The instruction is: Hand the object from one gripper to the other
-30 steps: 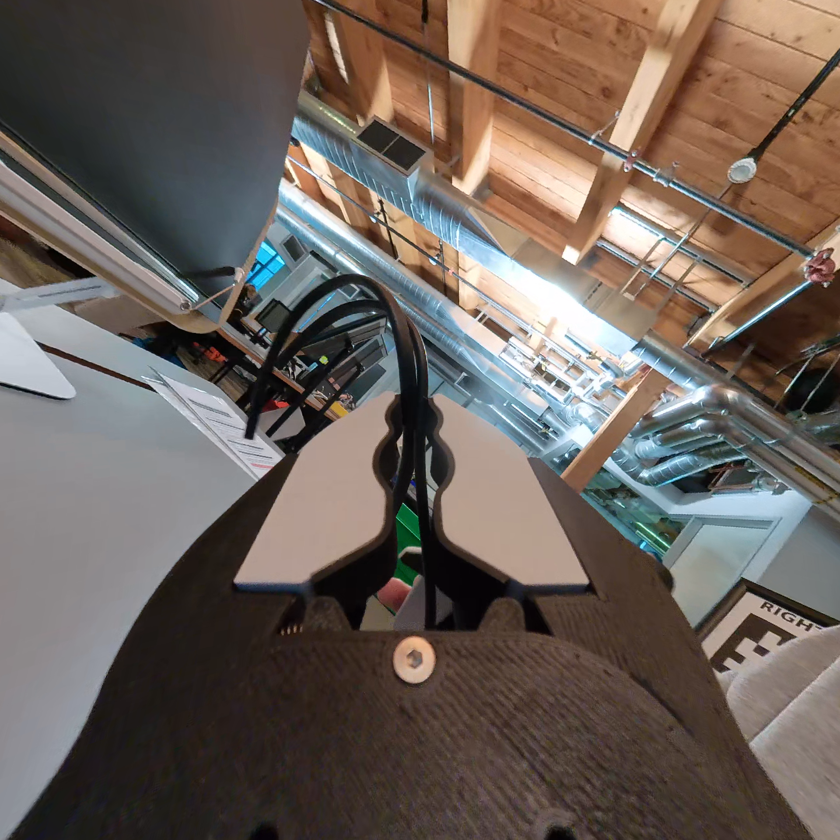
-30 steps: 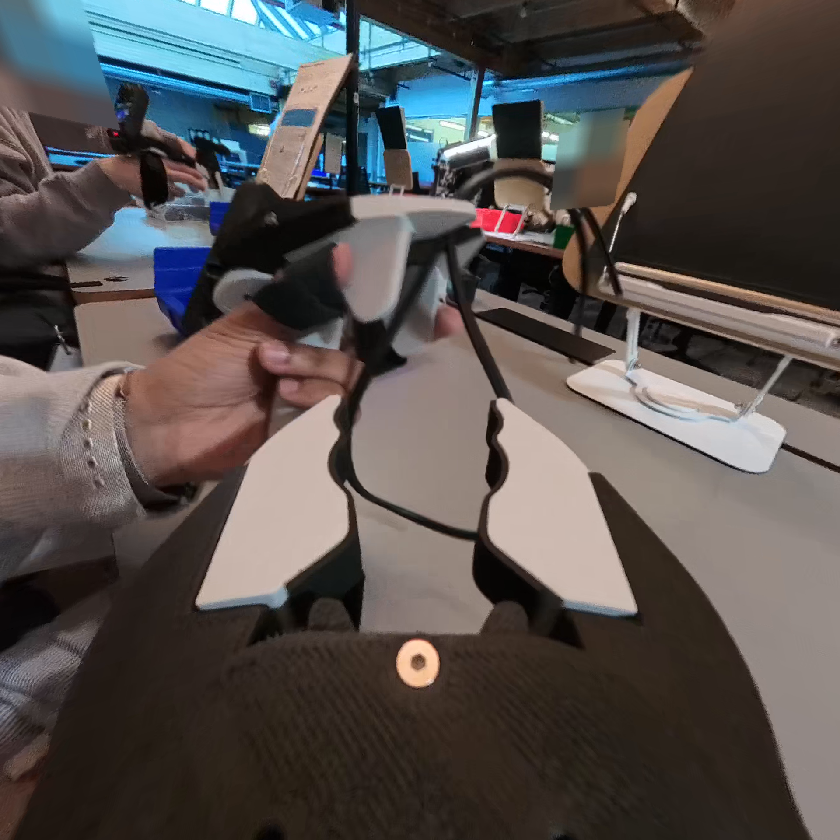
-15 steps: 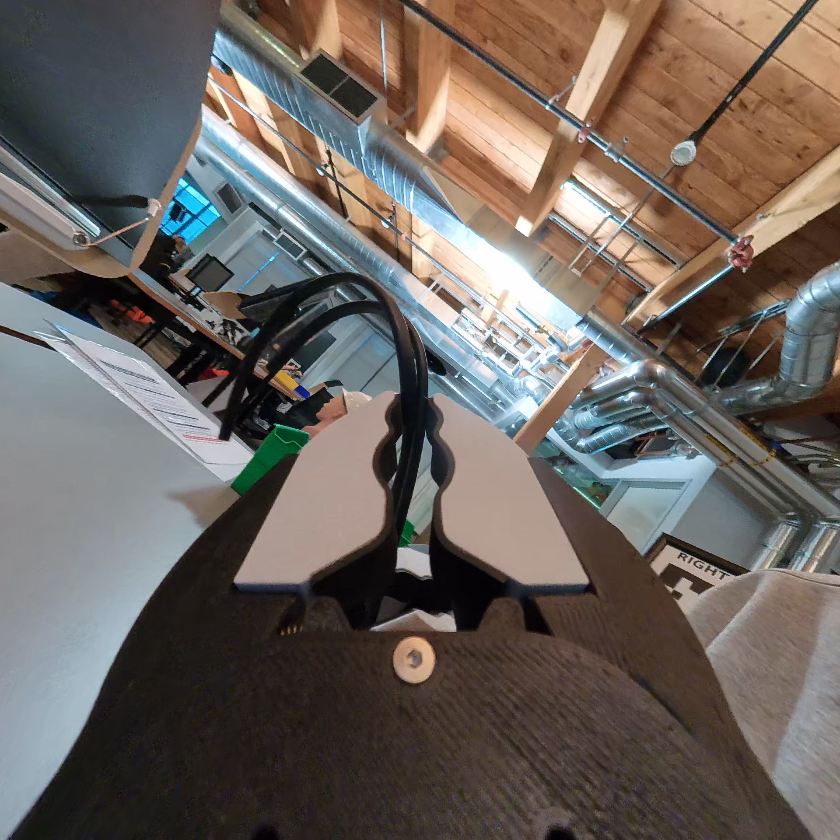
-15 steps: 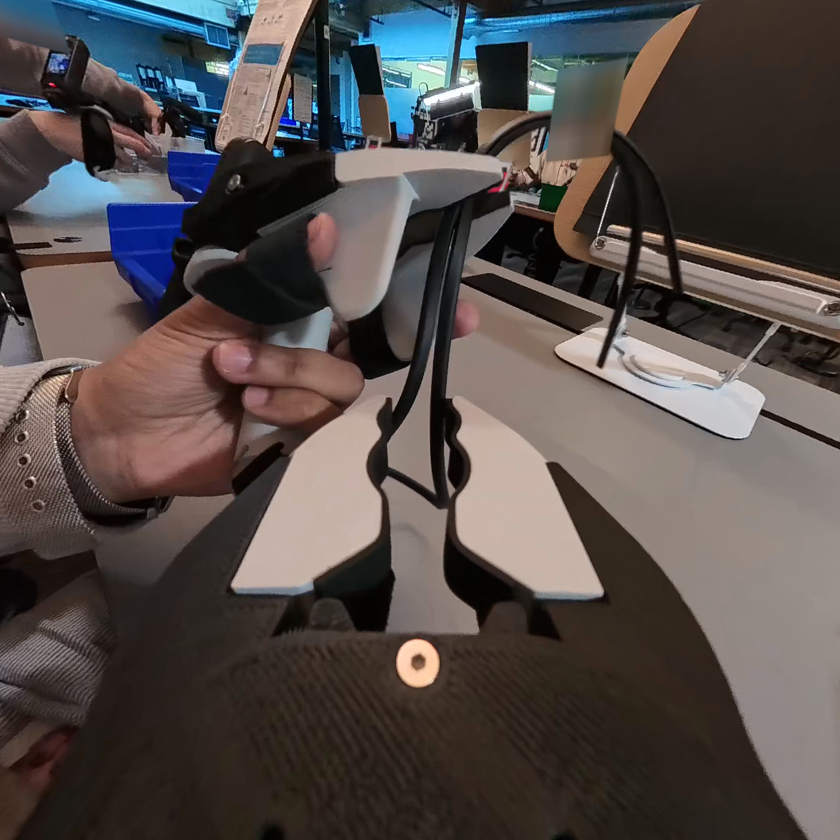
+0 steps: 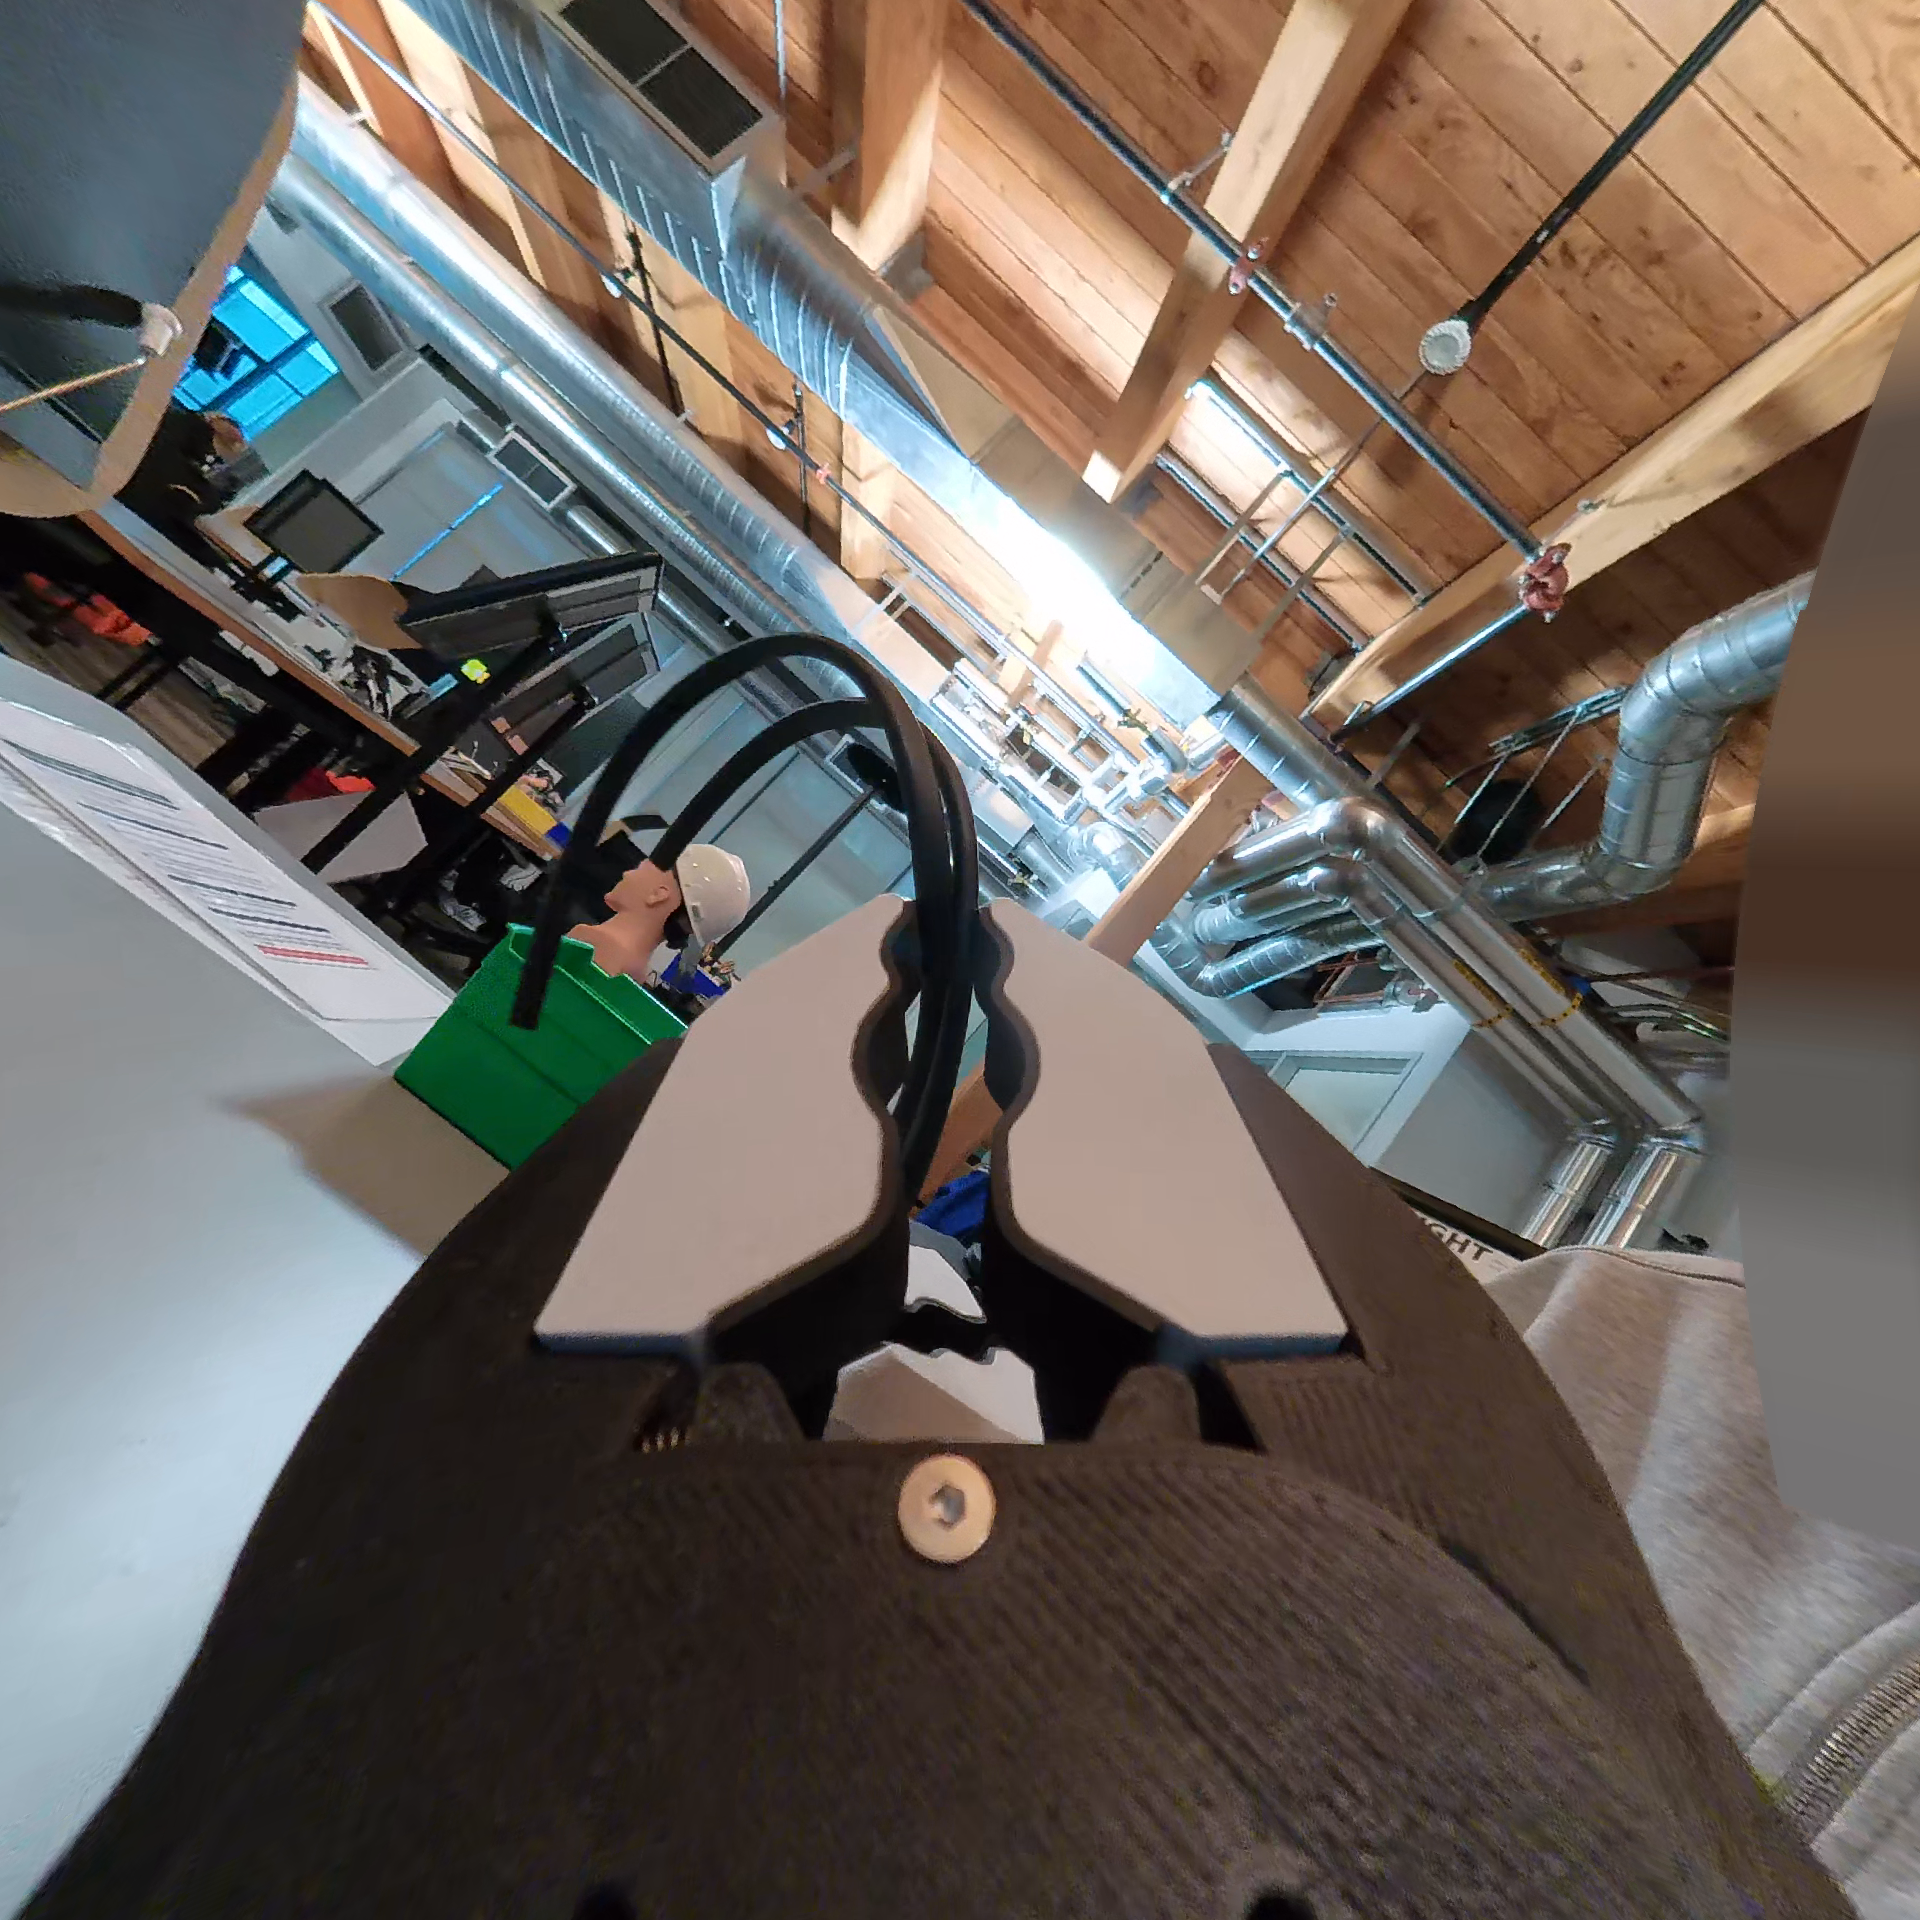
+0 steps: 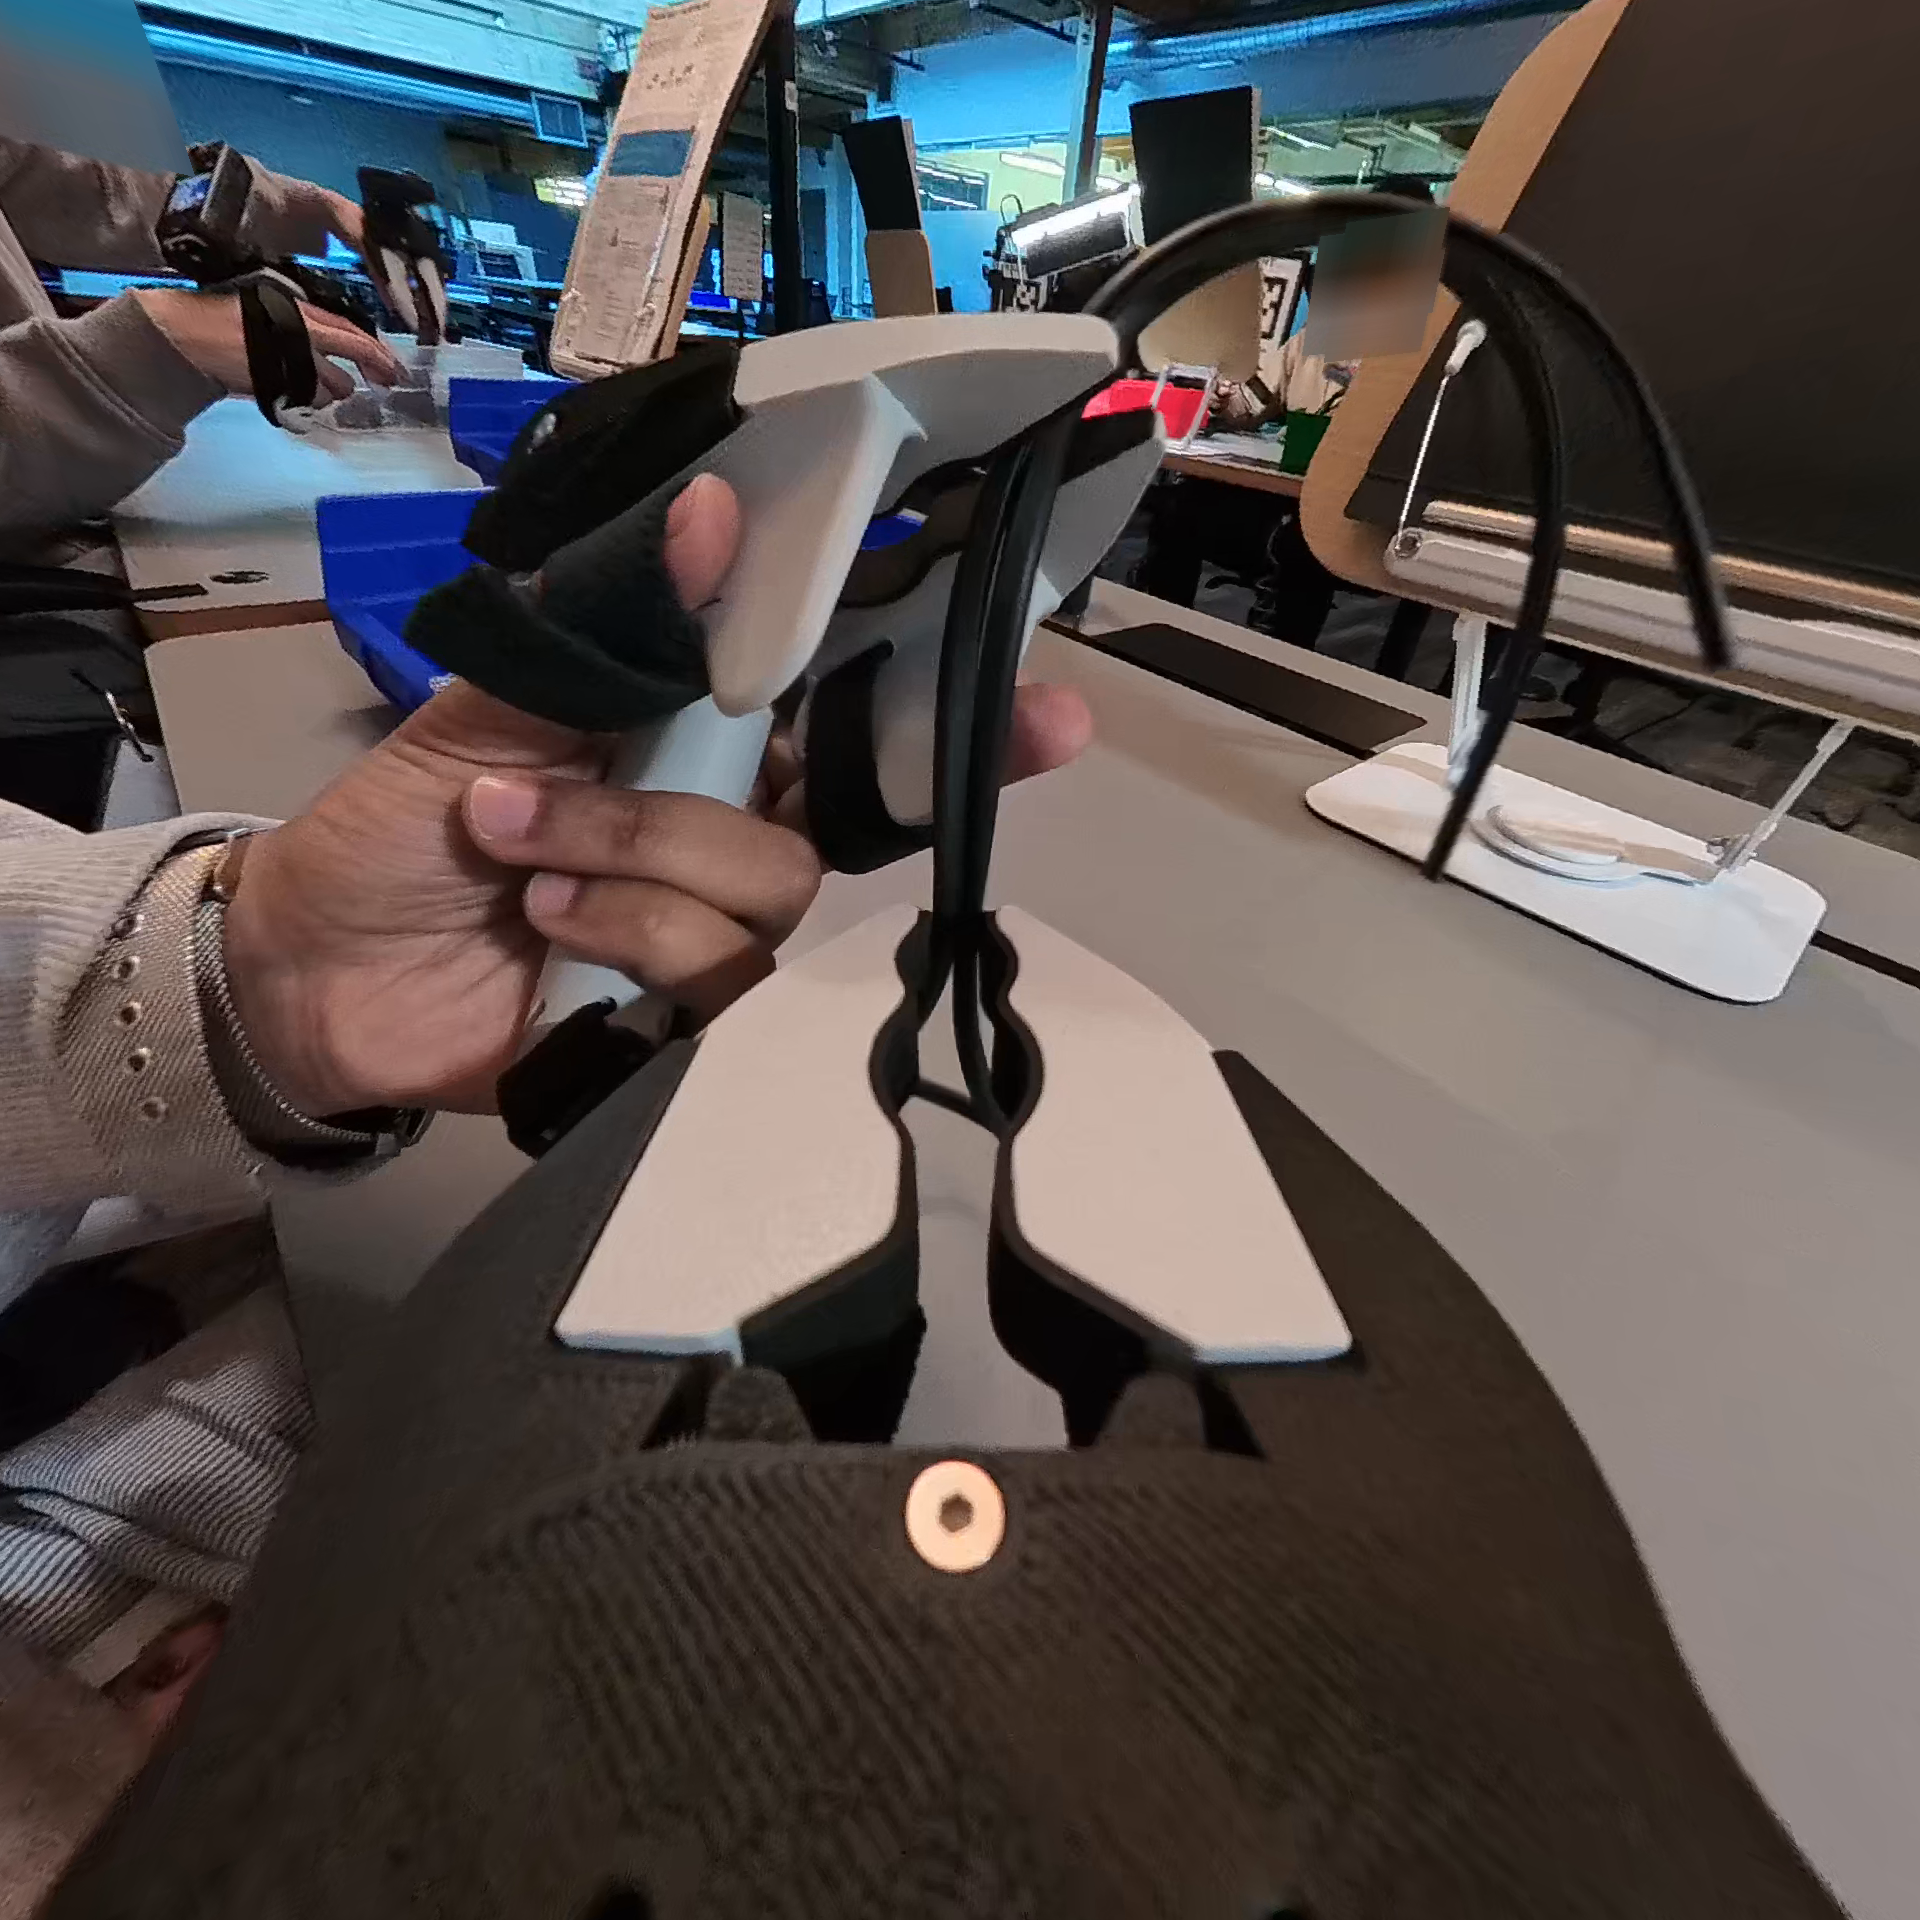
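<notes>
Above the grey tabletop, the two grippers crowd the middle, joined by a looped black cable. To the right, a white stand carrying a dark panel blocks the far right edge. Bare tabletop lies open between stand and grippers. At the far left edge, a blue bin and the person's hand close off passage.
</notes>
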The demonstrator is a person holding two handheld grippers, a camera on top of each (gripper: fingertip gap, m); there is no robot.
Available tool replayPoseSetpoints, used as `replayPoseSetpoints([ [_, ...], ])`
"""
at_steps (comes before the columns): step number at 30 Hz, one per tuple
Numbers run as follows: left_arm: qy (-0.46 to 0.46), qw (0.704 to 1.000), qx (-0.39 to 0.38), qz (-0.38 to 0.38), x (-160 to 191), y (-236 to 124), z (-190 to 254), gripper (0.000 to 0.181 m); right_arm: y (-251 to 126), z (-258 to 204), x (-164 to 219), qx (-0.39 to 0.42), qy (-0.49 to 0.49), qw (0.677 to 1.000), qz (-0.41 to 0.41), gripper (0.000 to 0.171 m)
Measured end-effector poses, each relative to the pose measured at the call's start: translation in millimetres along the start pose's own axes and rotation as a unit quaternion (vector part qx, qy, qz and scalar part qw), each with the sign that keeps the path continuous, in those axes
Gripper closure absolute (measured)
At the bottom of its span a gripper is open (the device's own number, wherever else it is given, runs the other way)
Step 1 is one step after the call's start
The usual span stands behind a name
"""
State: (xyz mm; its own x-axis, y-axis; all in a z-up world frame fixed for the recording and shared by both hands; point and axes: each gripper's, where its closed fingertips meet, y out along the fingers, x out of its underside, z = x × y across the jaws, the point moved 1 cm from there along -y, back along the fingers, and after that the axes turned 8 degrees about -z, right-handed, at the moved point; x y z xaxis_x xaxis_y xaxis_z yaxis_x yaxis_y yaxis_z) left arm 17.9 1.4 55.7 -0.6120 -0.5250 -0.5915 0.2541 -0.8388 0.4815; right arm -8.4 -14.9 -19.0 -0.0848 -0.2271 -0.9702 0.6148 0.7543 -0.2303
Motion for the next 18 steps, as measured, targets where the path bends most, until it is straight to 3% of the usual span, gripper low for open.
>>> replayPoseSetpoints([
  [18, 0.001, 1.0, -0.008, 0.004, -8.1, -5.8, -4.2, 0.167, -8.7, 0.0, -8.6, -0.11, 0.135, 0.985, 0.014, 0.166],
])
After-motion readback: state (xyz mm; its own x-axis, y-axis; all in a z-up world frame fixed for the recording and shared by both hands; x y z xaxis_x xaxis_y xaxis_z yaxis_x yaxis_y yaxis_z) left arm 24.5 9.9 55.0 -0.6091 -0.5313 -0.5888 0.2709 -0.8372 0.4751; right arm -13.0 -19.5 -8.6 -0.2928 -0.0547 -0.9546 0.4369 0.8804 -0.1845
